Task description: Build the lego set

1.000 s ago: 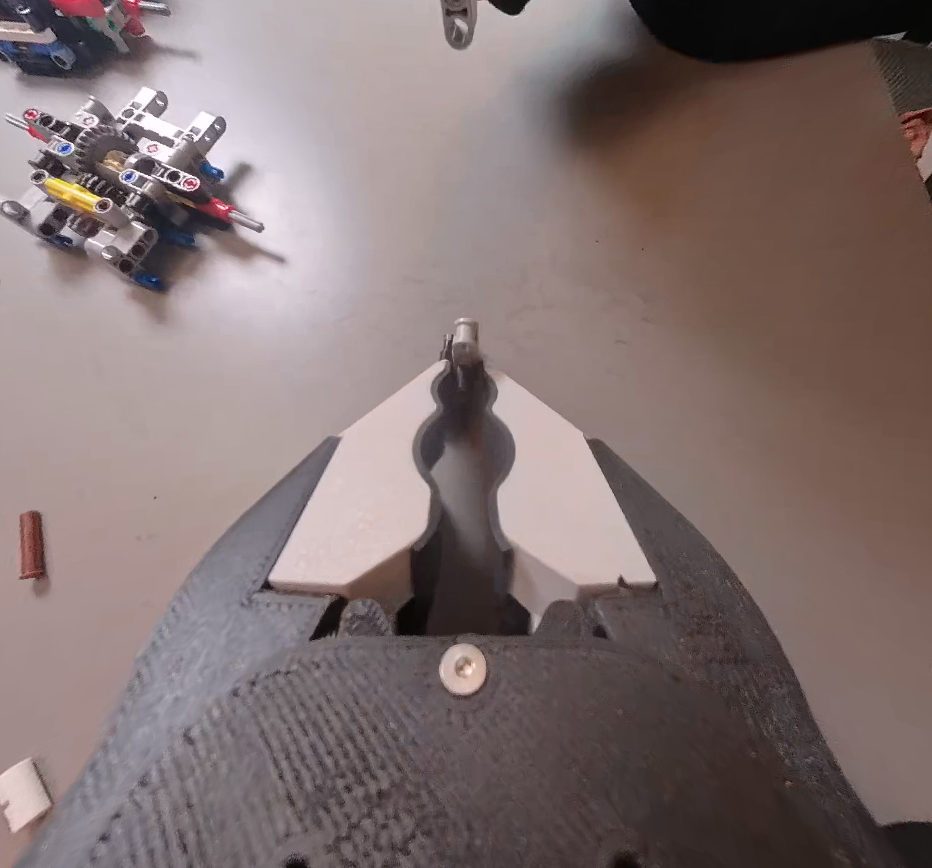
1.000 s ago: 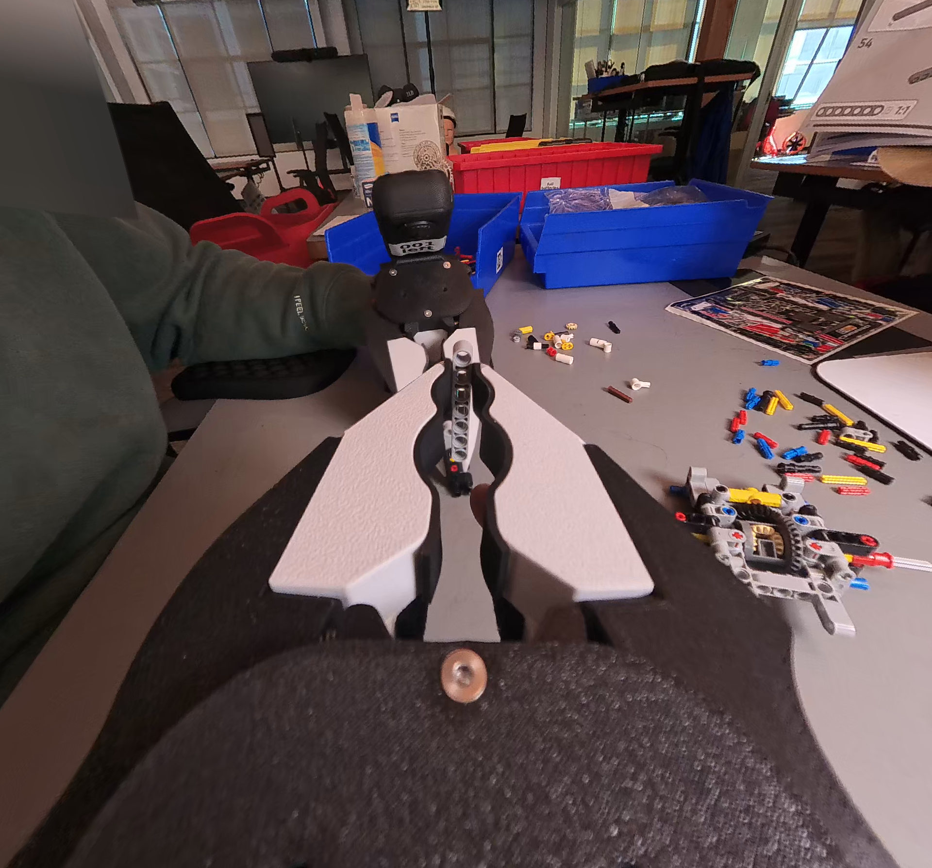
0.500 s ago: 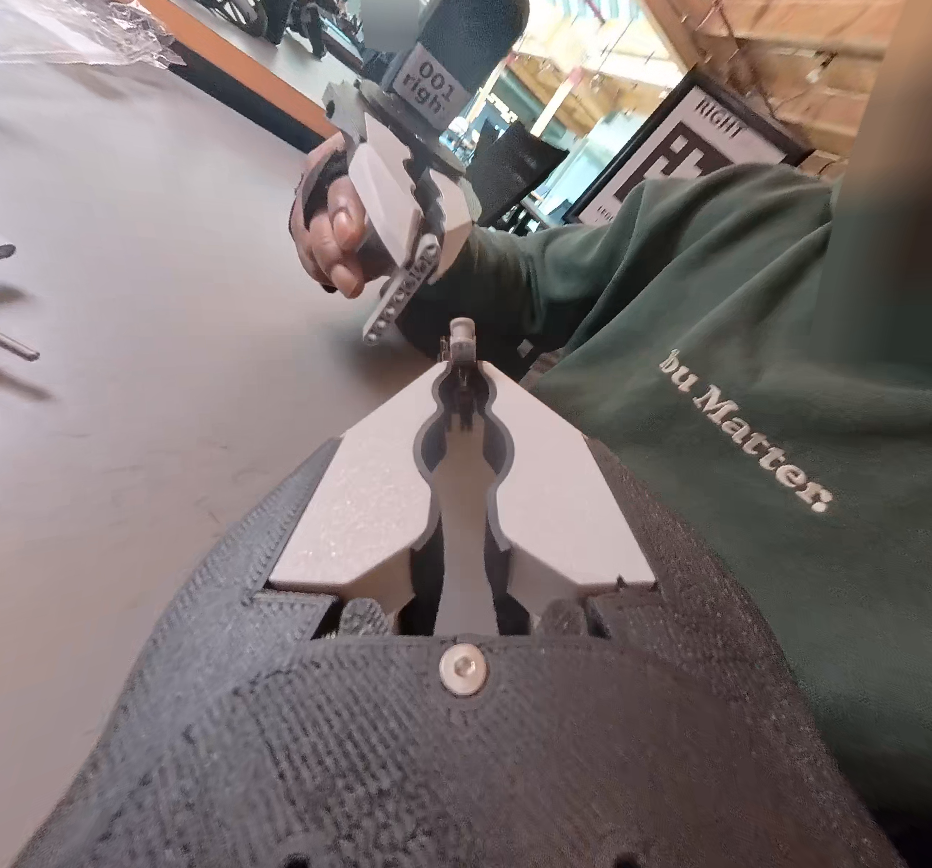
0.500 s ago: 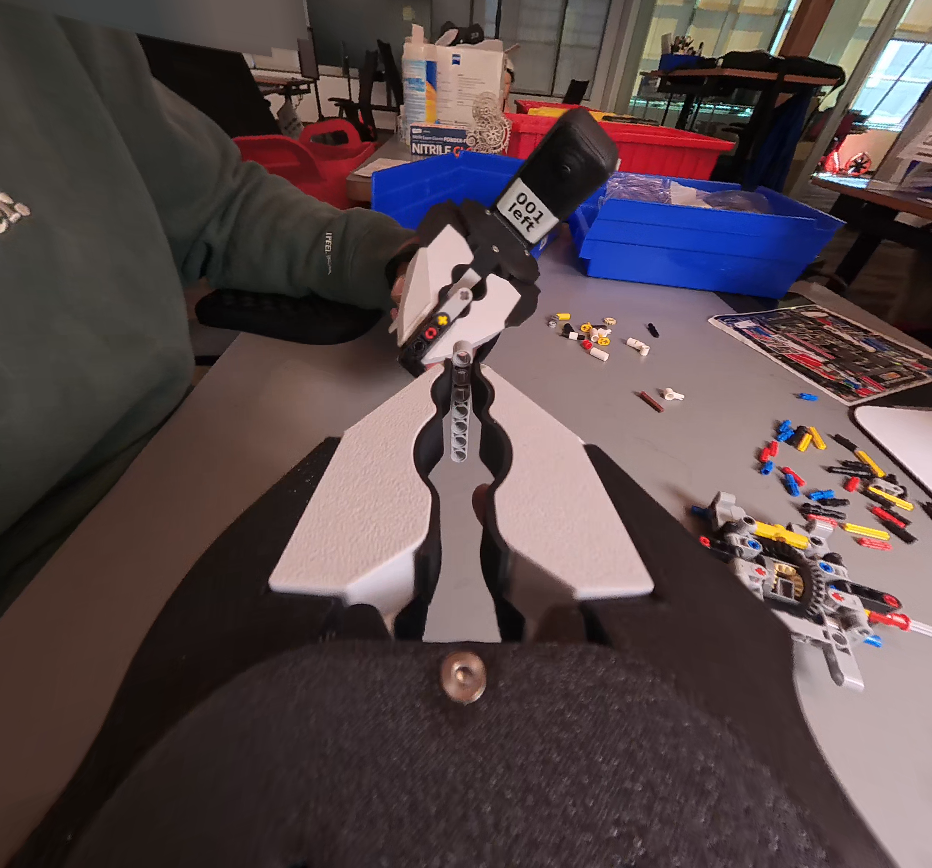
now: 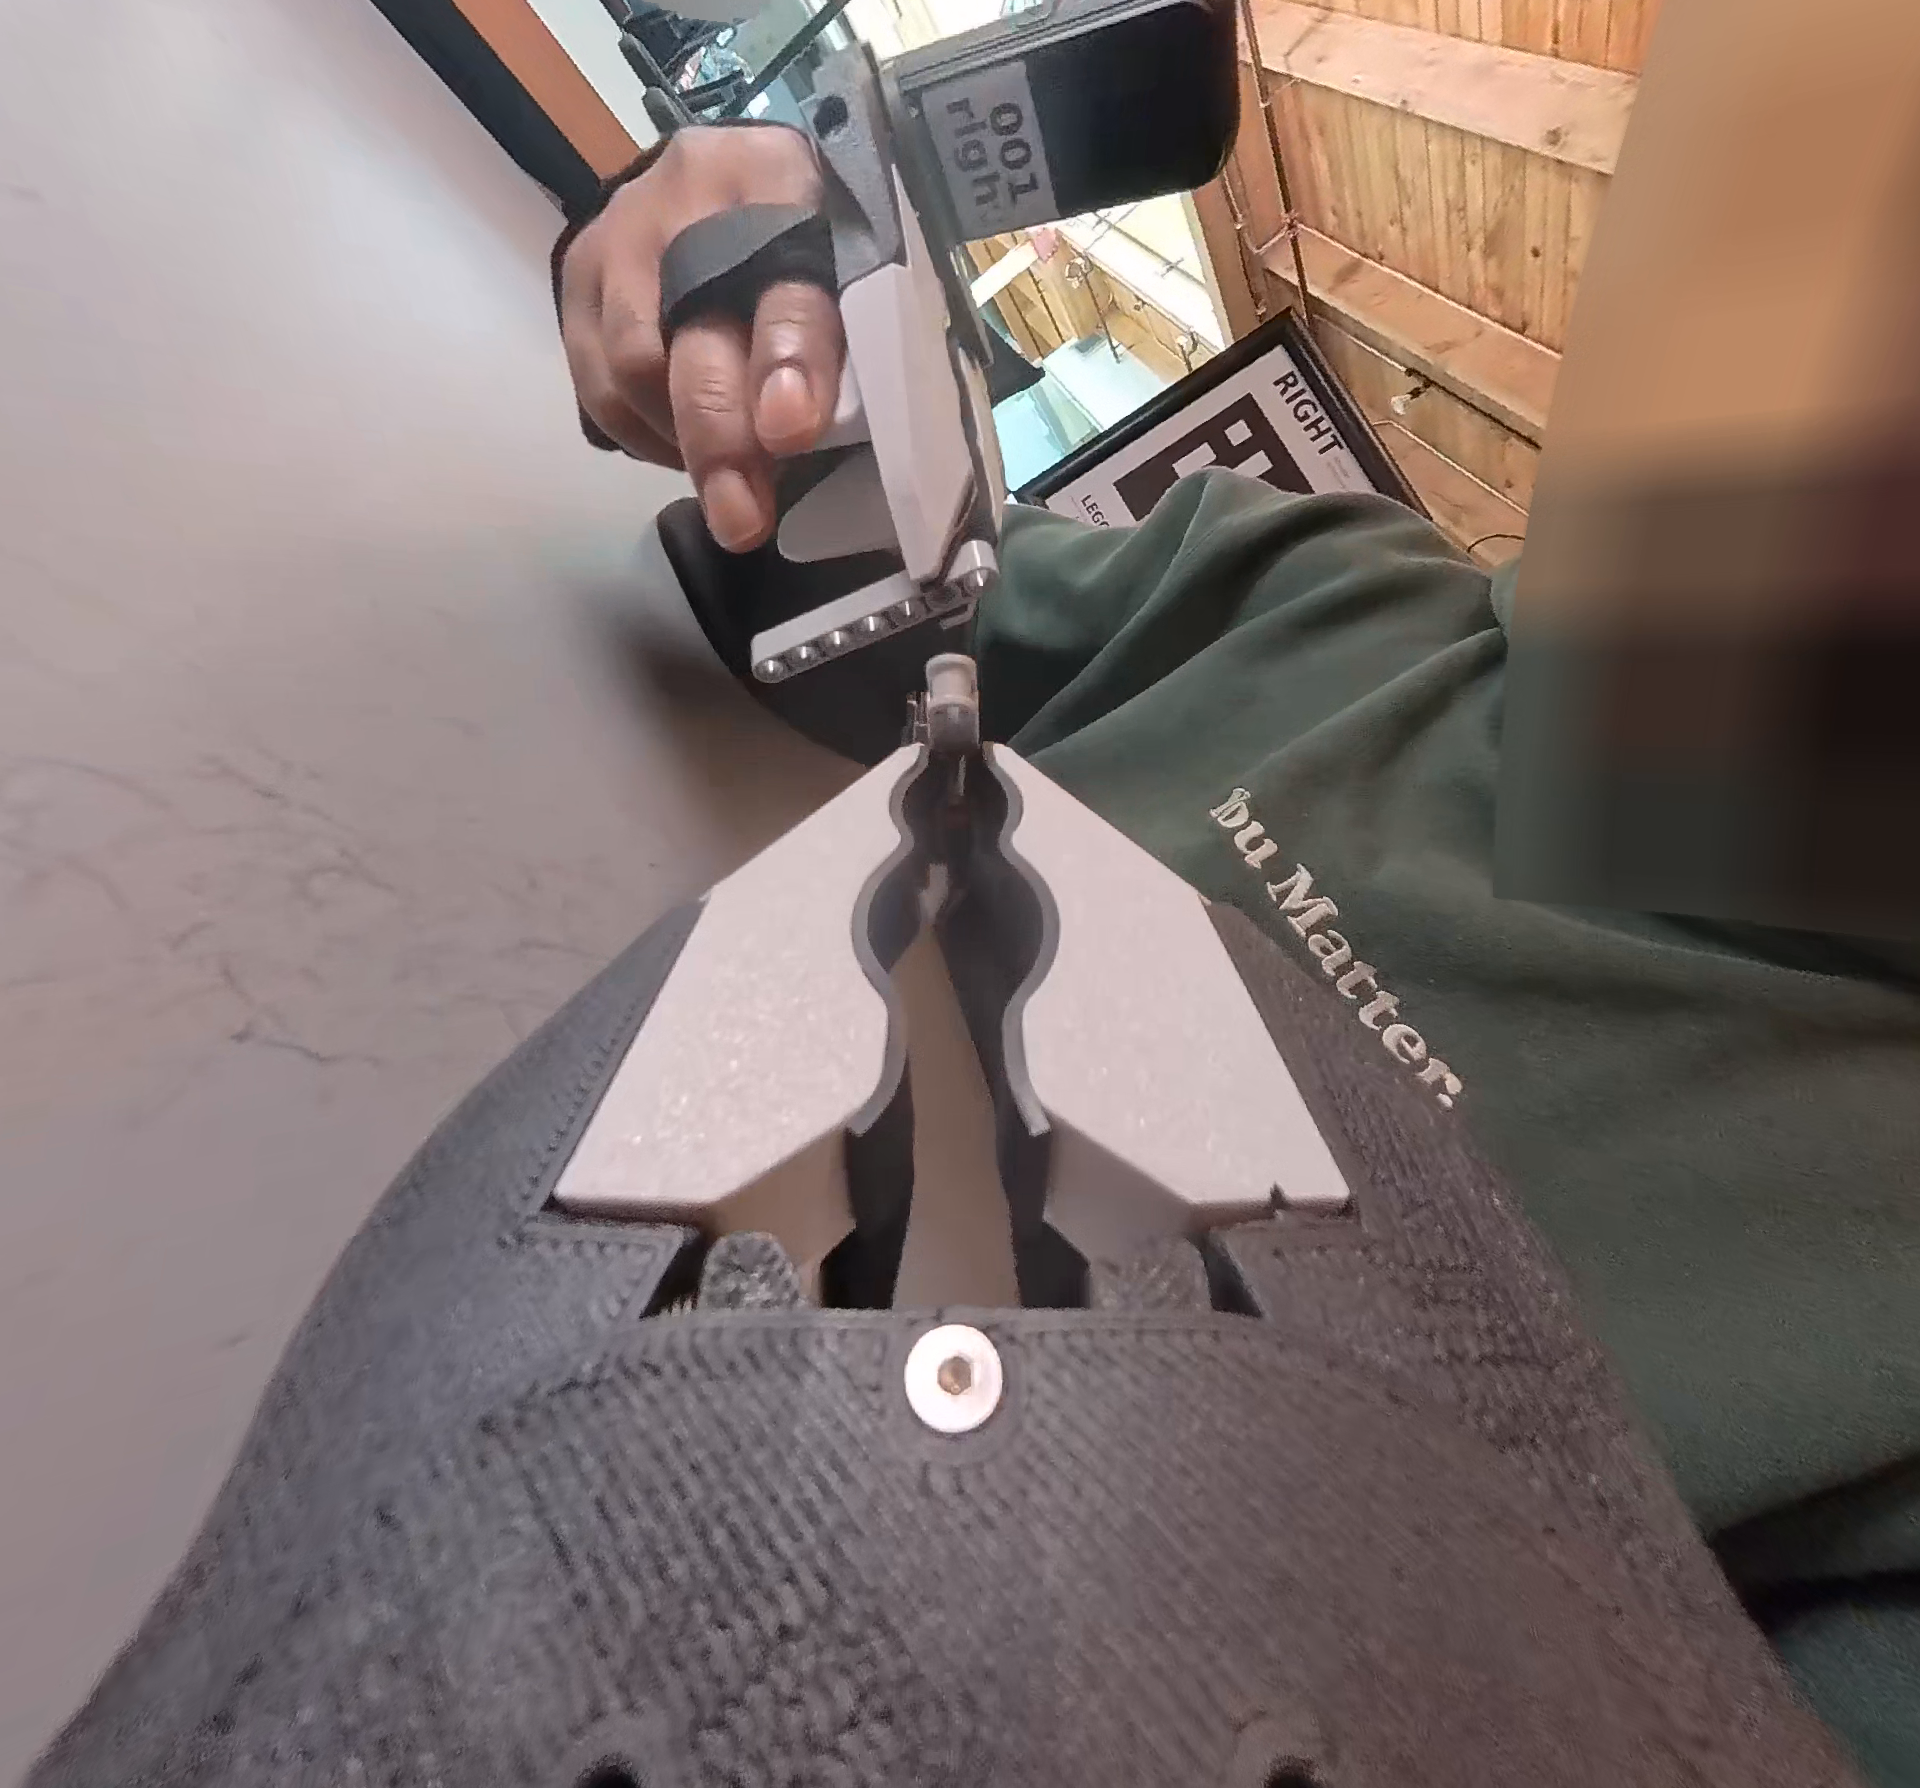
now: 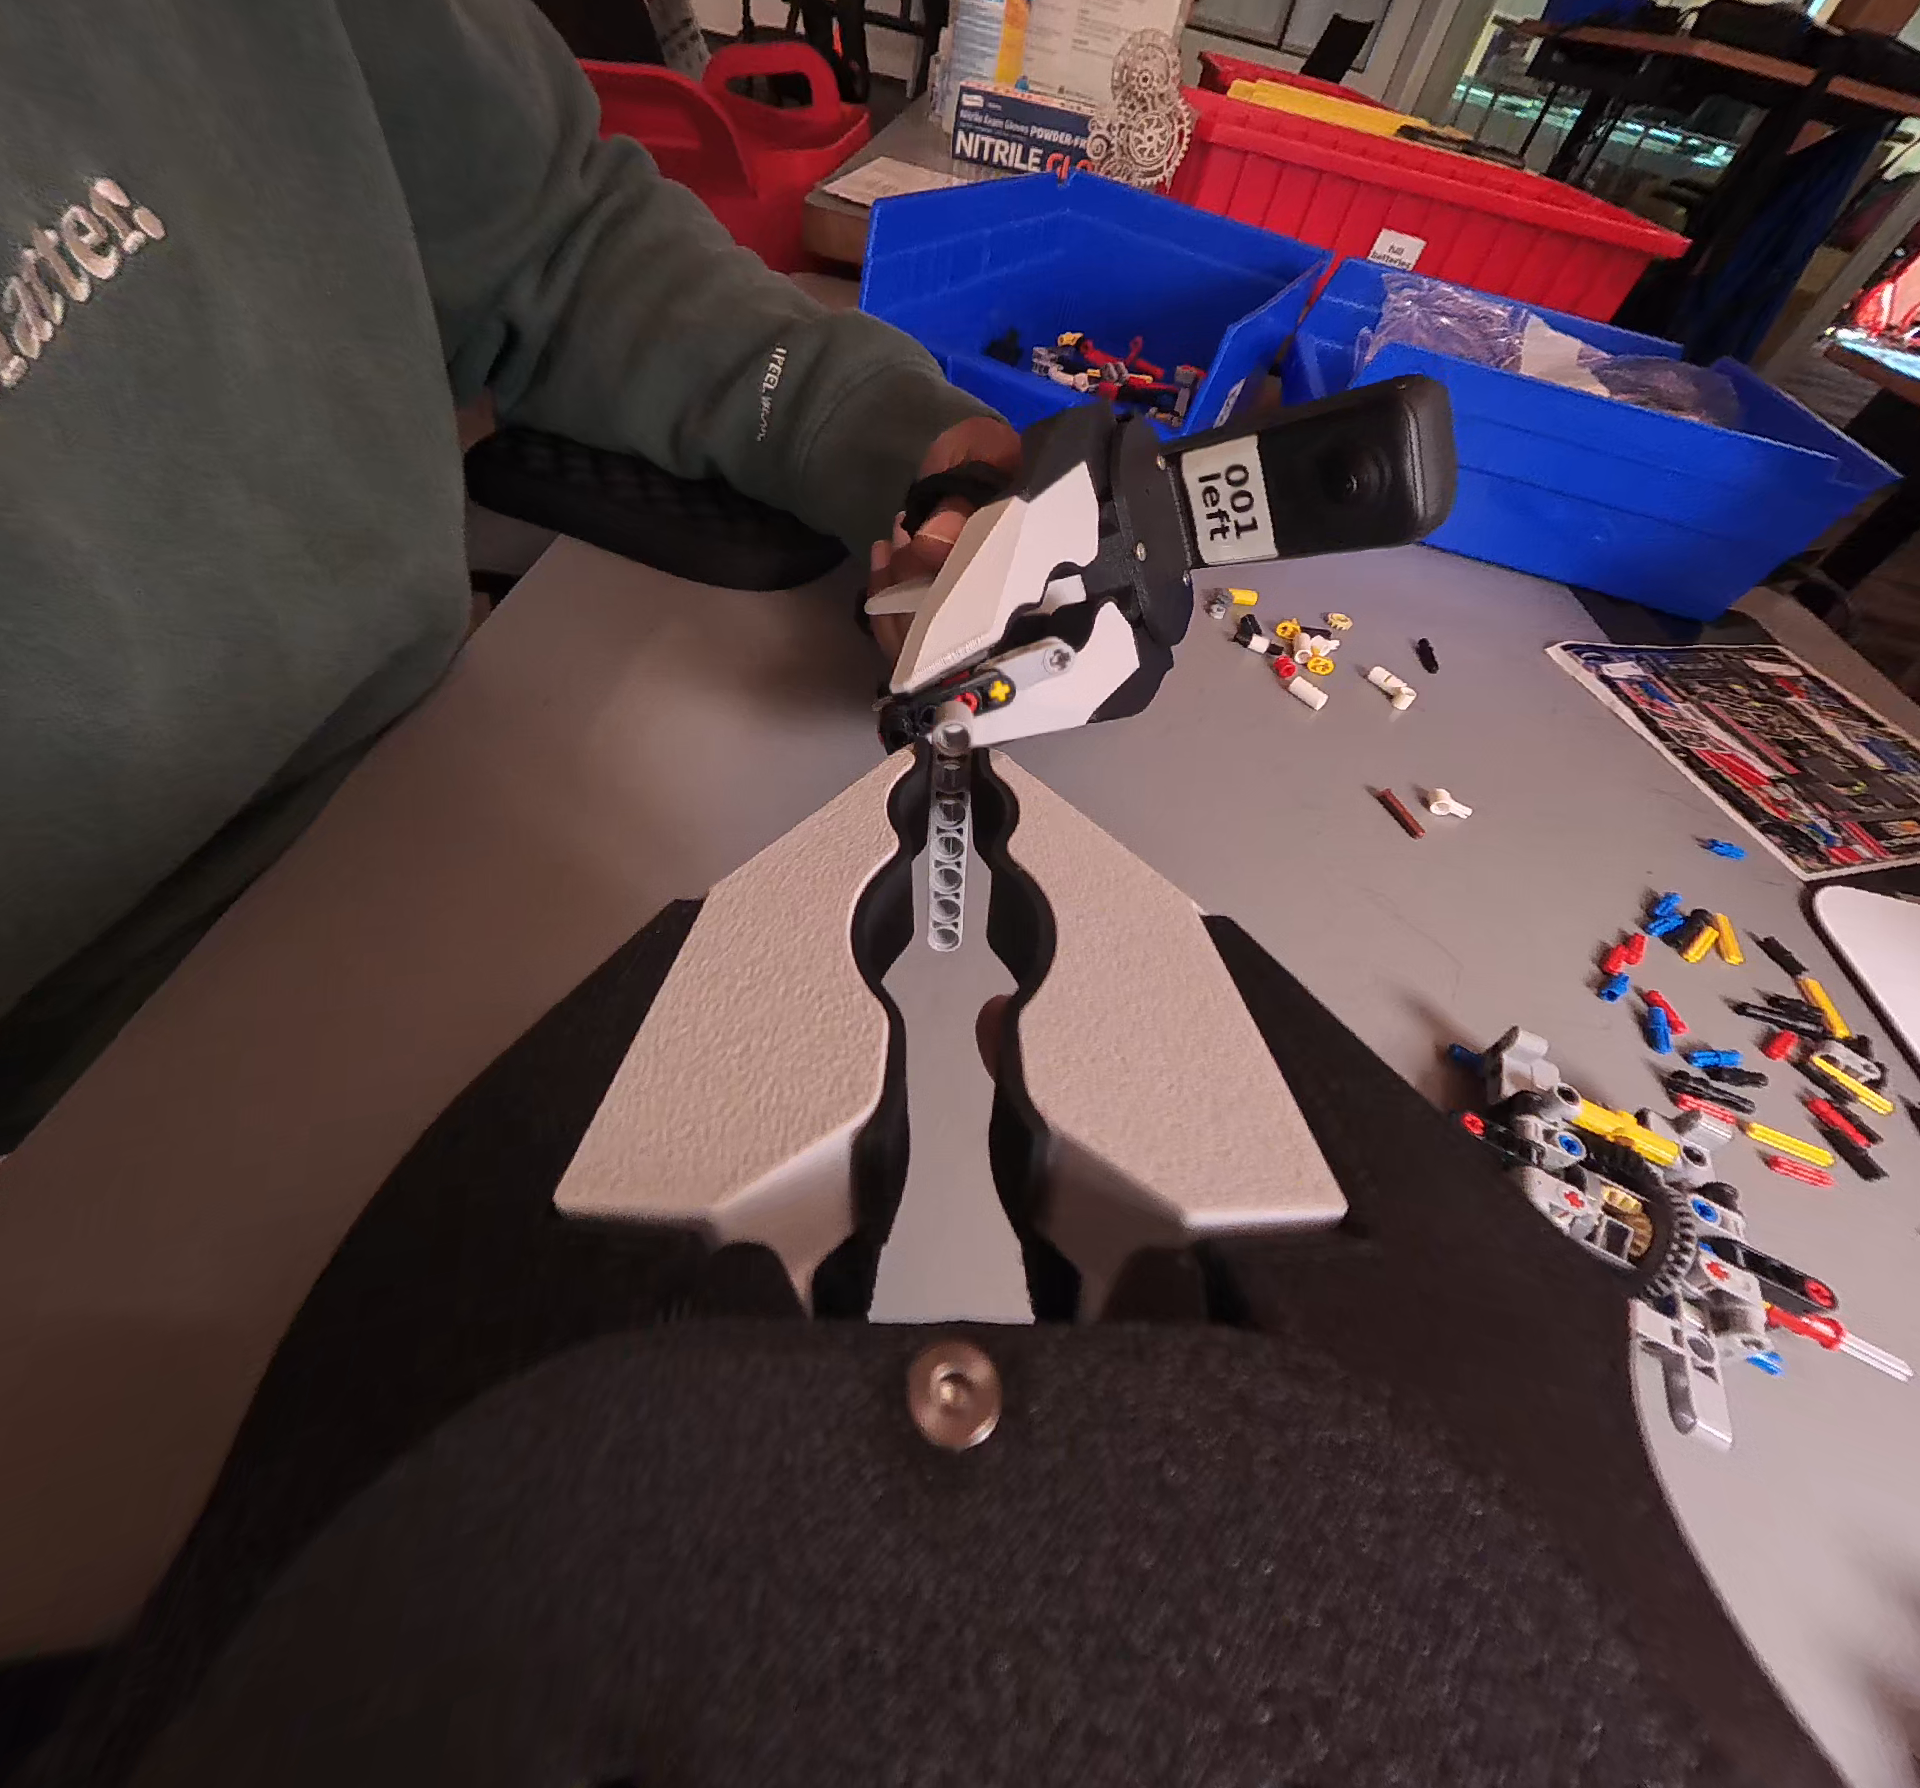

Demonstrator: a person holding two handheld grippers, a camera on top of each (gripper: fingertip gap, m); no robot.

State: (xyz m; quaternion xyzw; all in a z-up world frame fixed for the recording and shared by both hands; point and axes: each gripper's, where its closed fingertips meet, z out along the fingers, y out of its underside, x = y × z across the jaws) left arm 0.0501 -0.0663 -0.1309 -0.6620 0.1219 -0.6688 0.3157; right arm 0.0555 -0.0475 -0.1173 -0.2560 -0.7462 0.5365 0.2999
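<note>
My right gripper is shut on a long grey beam with holes, which runs back between its fingers. The beam also shows in the left wrist view, lying crosswise under the right gripper. My left gripper is shut on a small grey brick piece with a grey pin sticking forward. In the right wrist view that piece shows red and yellow pin ends and a black part. Both grippers are above the table. The pin's tip is just short of the beam's end, with a small gap between them.
On the grey table lie a gear assembly, several loose coloured pins and a printed sheet. Blue bins and a red bin stand behind. The person's green sweater fills the near side. My left and right fingertips are right by each other.
My left gripper has swung up from facing the table to facing the right gripper. The two grippers have closed in until pin and beam nearly meet. Both grasps have held.
</note>
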